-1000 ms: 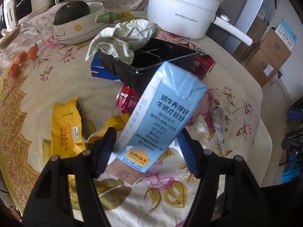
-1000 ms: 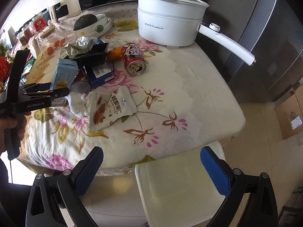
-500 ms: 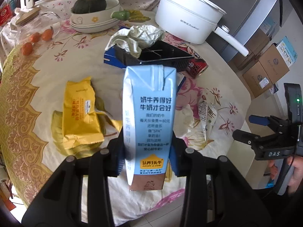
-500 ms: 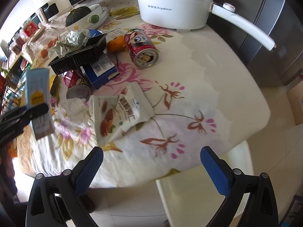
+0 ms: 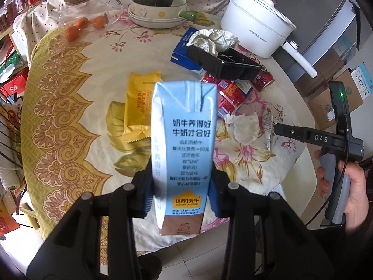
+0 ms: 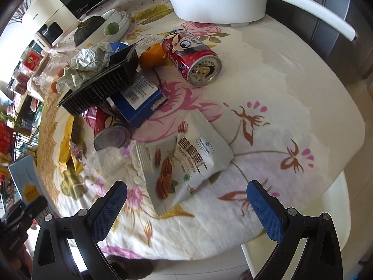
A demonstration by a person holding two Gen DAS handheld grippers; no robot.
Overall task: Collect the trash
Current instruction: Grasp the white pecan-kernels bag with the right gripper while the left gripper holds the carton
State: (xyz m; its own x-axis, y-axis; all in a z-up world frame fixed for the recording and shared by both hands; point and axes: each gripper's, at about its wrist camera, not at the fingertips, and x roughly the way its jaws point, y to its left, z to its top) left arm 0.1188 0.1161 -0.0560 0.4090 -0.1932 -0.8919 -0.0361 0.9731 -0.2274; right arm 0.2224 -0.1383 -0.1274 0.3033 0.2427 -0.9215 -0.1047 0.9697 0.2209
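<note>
One milk carton is clamped in the left tongs, the two pads pressed flat on its narrow sides low on the body, so it stands upright above the near edge of the surface. It is a tall pale-blue box with dark printed text, a small orange badge and a brown band at the base; the folded top seam looks creased, so I judge it empty or nearly so. That would make it light but easily crushed: the card walls should give under a hard squeeze, and the present low hold across the narrow faces seems sound.

Right tongs hang with jaws spread wide and nothing between them, poised over a white nut pouch lying flat at about 12 o'clock from the pads. The pouch is thin crinkled film with pecans printed on it, limp and slippery; a pinch on its raised edge would probably serve better than pressing down on the flat face.

Around 11 o'clock from it lies the rest of the litter: a red can on its side, free to roll, a second can tucked beside a blue box, and a black plastic tray holding crumpled paper. A yellow wrapper lies at 10 o'clock from the carton in the left view.
</note>
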